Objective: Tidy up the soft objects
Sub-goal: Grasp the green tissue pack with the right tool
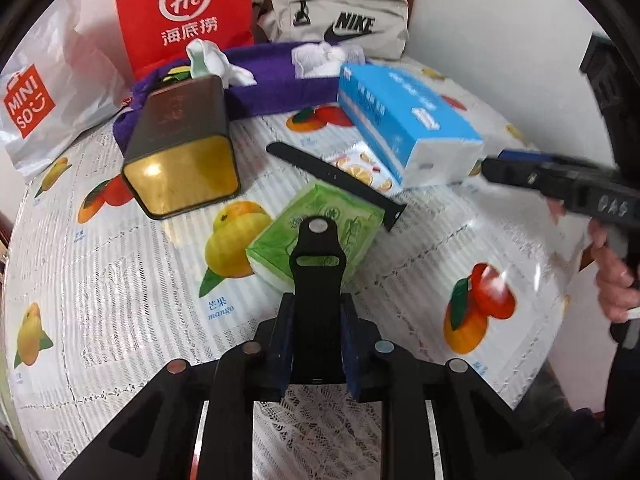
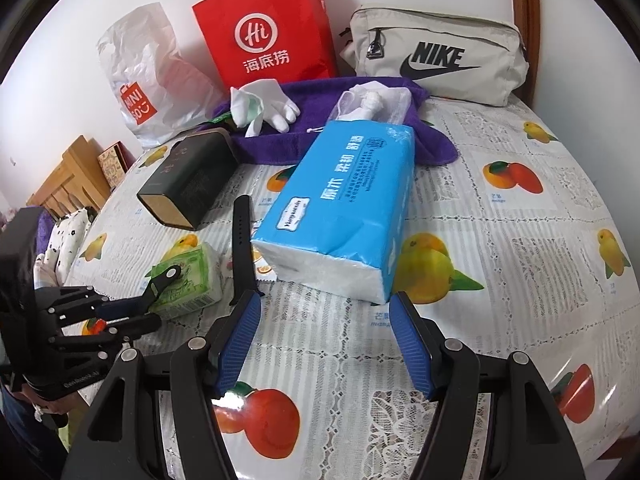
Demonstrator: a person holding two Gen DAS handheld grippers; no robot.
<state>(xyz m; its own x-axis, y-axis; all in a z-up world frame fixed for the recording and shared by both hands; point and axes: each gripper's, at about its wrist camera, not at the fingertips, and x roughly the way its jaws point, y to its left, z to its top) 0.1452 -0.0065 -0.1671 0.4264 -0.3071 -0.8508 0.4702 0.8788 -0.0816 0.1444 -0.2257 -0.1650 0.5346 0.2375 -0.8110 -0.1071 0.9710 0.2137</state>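
The left gripper (image 1: 316, 340) is clamped on 1 short black watch strap piece (image 1: 316, 276), held above the green tissue pack (image 1: 320, 232). The right gripper (image 2: 326, 340) gapes wide, holding nothing, just before the blue tissue pack (image 2: 340, 208). The longer strap piece (image 2: 242, 236) lies flat between both packs.

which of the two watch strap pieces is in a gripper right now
The short strap piece with the metal stud, clamped in the left gripper over the green tissue pack. The long strap piece lies free on the table.
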